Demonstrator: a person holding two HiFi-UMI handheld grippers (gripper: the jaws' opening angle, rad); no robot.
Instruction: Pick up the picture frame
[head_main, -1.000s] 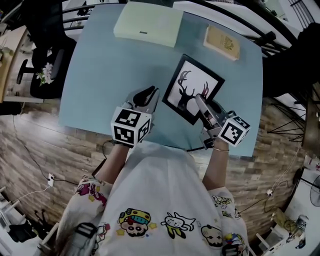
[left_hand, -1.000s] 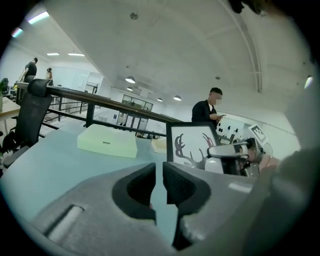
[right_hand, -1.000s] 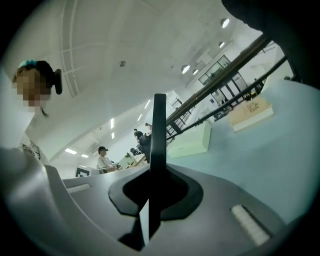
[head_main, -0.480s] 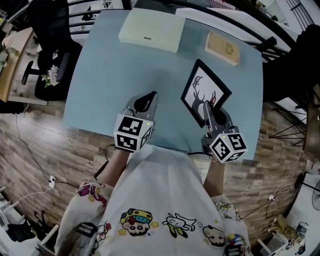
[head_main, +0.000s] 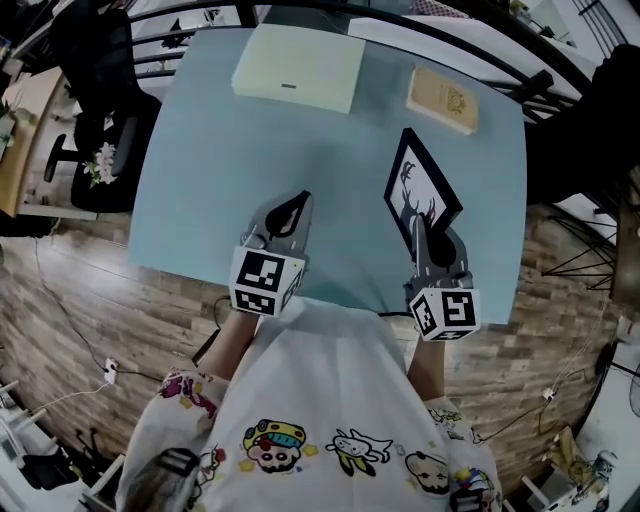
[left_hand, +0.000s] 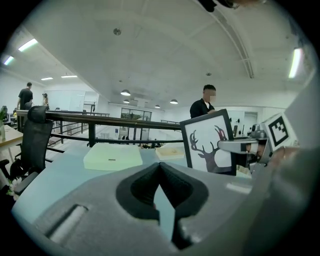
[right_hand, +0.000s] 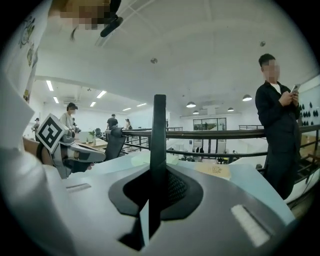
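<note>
Status at inspection: picture frame (head_main: 420, 188) is in my right gripper (head_main: 420, 230), whose jaws are clamped on the frame's near edge. The right gripper view shows that edge as a dark vertical bar running straight up between the two pads, with both pads pressed against it.

Frame position – it stands on edge, close to upright, over the right half of the blue table (head_main: 225, 170). Its black border and the white print of a deer's head with antlers face the left side. I cannot tell whether its lowest edge touches the table top.

My left gripper (head_main: 293, 210) is closed with nothing in it. Its own view shows the two pads meeting at the tips, with only bare table behind the gap lower down. It is over the near middle of the table, well apart from the frame and to its left.

Other items noted – a pale green flat box (head_main: 298, 60) lies at the far edge of the table, and a tan book (head_main: 443, 98) lies to its right, beyond the frame. Neither is touched by a gripper. A black office chair (head_main: 100, 130) stands off the table's left side, and a person in dark clothes (right_hand: 277, 125) stands beyond the table's right end
</note>
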